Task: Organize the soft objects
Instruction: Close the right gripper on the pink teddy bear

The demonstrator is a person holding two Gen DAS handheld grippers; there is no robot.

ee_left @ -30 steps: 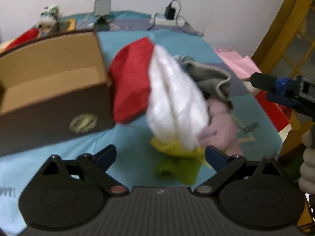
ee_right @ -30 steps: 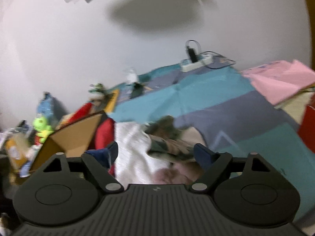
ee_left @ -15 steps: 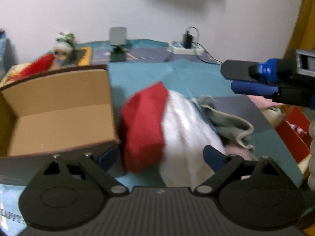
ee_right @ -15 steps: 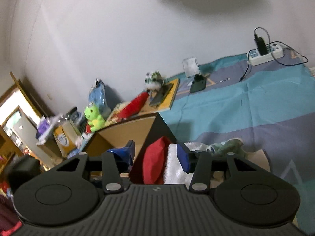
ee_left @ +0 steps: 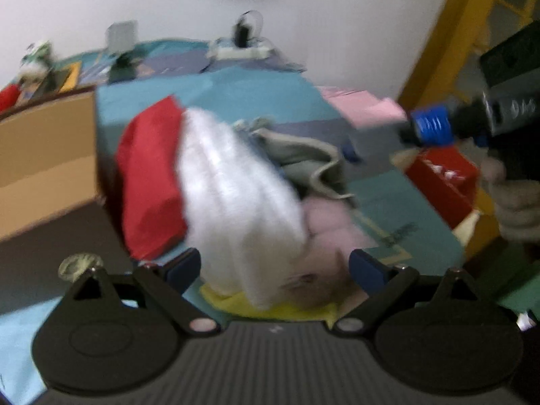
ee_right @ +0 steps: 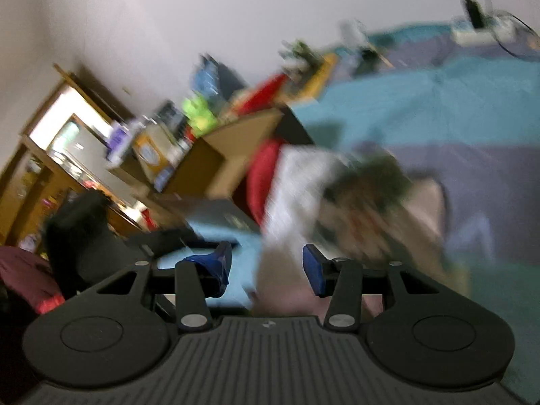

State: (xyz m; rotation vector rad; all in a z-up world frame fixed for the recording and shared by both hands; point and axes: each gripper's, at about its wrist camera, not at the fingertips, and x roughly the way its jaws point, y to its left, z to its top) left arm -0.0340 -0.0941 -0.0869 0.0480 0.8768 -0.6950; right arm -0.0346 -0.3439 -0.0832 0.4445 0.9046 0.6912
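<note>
Two grippers in play, both of mine empty. Left gripper (ee_left: 274, 268): jaws spread wide, nothing pressed between them. The pile of soft things begins right between and just past my left fingertips: a yellow cloth (ee_left: 270, 305) lowest and nearest, a white fluffy piece (ee_left: 236, 195) draped over it, a pink plush (ee_left: 332, 226) beside my right-hand finger. The red cloth (ee_left: 148, 182) joins the white piece on my left-hand side; a grey-green garment (ee_left: 303, 155) lies beyond. Further left, the open cardboard box (ee_left: 44, 155) sits touching or nearly touching the red cloth. All rests on the blue patterned cover (ee_left: 398, 209).

Right gripper (ee_right: 266, 265): jaws have just been closing and now stand partly apart, with nothing caught; the white piece lies just ahead of its fingertips. View is badly blurred.

Judgement: approach step, no item yet picked. Next move calls for lowering my left fingers onto one item, likely the white piece, closing on a fold, then carrying it left into the box. Risk: dragging neighbours along.
</note>
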